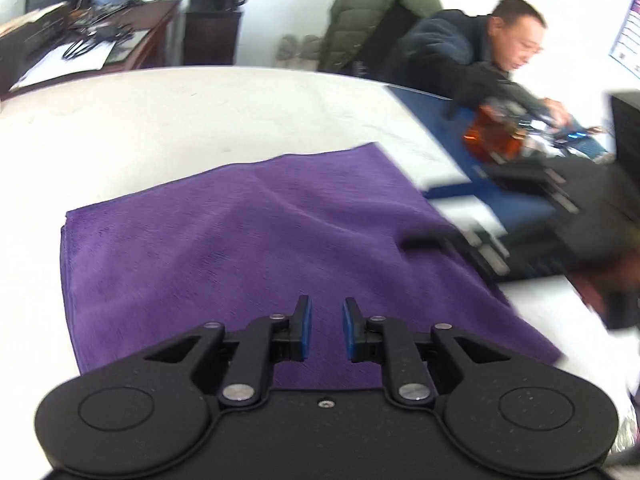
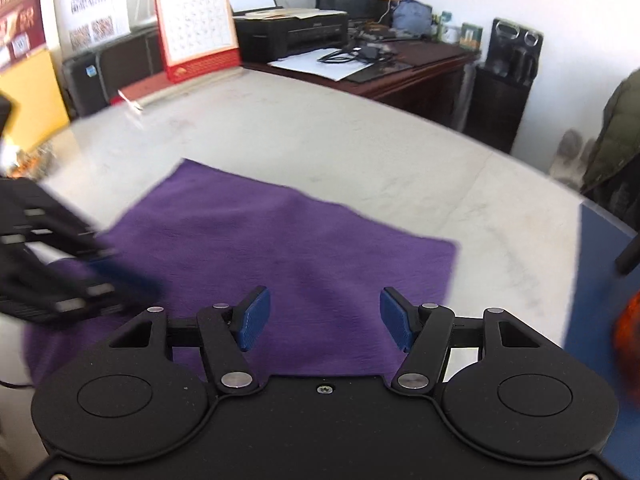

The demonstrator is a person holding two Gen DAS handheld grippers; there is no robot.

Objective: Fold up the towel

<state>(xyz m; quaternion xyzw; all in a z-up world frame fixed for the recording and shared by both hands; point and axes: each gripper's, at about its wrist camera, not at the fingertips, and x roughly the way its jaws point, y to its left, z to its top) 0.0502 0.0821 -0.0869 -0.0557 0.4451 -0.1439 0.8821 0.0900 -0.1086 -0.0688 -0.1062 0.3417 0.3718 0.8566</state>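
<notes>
Both my black blue-padded grippers, left [image 1: 326,328] and right [image 2: 324,318], hover unclenched, empty, over the purple plush towel [image 1: 248,240] lying flat directly ahead.

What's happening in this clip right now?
A person is working a purple towel on a pale table with two handheld grippers. The towel lies mostly flat, and layered edges at its left side suggest it is already folded. The left gripper and right gripper are both open above its near edge, gripping nothing. Another person sits at the table's far side.
</notes>
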